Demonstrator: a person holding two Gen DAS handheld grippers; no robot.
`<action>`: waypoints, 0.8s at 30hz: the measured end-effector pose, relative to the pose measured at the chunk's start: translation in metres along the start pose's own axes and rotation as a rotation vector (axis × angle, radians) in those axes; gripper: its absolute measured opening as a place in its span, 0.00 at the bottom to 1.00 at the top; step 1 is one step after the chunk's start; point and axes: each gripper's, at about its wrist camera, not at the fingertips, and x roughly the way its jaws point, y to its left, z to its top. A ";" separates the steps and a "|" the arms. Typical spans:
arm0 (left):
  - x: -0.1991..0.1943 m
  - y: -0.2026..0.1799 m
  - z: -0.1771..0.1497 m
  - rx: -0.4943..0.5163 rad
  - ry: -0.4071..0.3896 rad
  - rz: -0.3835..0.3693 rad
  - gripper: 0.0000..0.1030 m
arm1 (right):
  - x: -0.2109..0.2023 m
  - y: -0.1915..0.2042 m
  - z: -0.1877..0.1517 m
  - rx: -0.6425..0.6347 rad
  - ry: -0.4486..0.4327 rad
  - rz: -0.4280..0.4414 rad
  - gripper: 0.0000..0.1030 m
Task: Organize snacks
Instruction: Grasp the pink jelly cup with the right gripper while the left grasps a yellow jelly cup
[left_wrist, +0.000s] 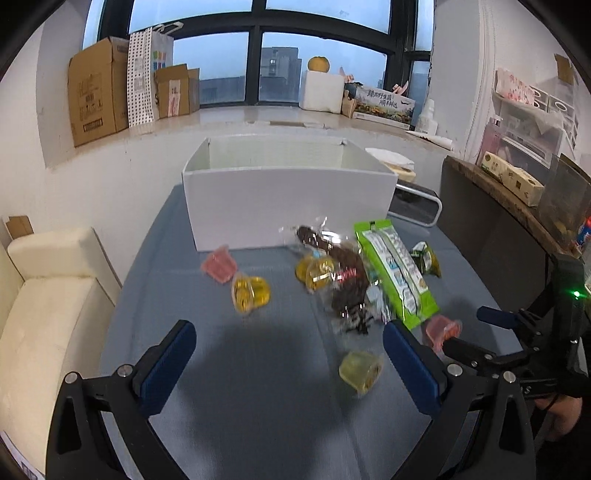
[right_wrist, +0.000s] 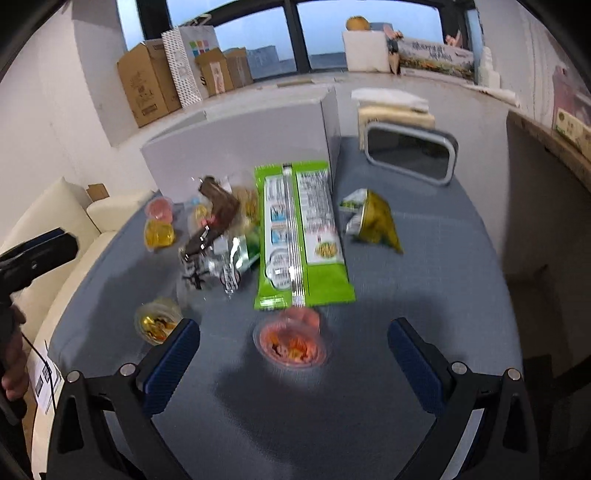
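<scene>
Snacks lie scattered over the grey-blue bench (left_wrist: 258, 398) in front of a white box (left_wrist: 288, 206), which stands open-topped at the far side; its inside is not visible from either view.

Largest of them is a long green packet (right_wrist: 303, 236) lying flat with its printed back and centre seam up, one end close to the box's corner. Touching its left edge is a clear wrapper of dark brown pieces (left_wrist: 343, 280), crinkled and overlapping a silvery wrapper (right_wrist: 229, 266). To the right of the green packet, apart from it, sits a small olive-green pouch (right_wrist: 373, 221), puffed and tilted.

Small jelly cups are spread around these. A pink cup (left_wrist: 218, 264) lies just before the box front, with a yellow cup (left_wrist: 251, 291) near it. Another yellow cup (left_wrist: 317, 273) rests against the brown wrapper. A pale yellow cup (left_wrist: 360, 371) lies on its side nearer the camera, and a red-pink cup (right_wrist: 291, 343) sits upright at the near end of the green packet; motion blur hides its contents.

The left hand-held gripper (left_wrist: 288, 365) hangs over bare bench with its jaws spread wide and nothing between them. The right hand-held gripper (right_wrist: 293, 362) is equally wide, its blue pads (right_wrist: 170, 365) flanking the red-pink cup without touching it.
</scene>
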 end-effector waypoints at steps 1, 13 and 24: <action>0.001 0.001 -0.003 -0.005 0.008 0.001 1.00 | 0.002 -0.001 -0.001 0.005 0.002 0.009 1.00; 0.019 -0.010 -0.019 -0.003 0.066 -0.006 1.00 | 0.023 0.004 -0.011 -0.016 0.054 -0.048 0.47; 0.049 -0.051 -0.031 0.094 0.133 -0.044 1.00 | -0.008 -0.007 -0.013 0.032 -0.011 -0.001 0.47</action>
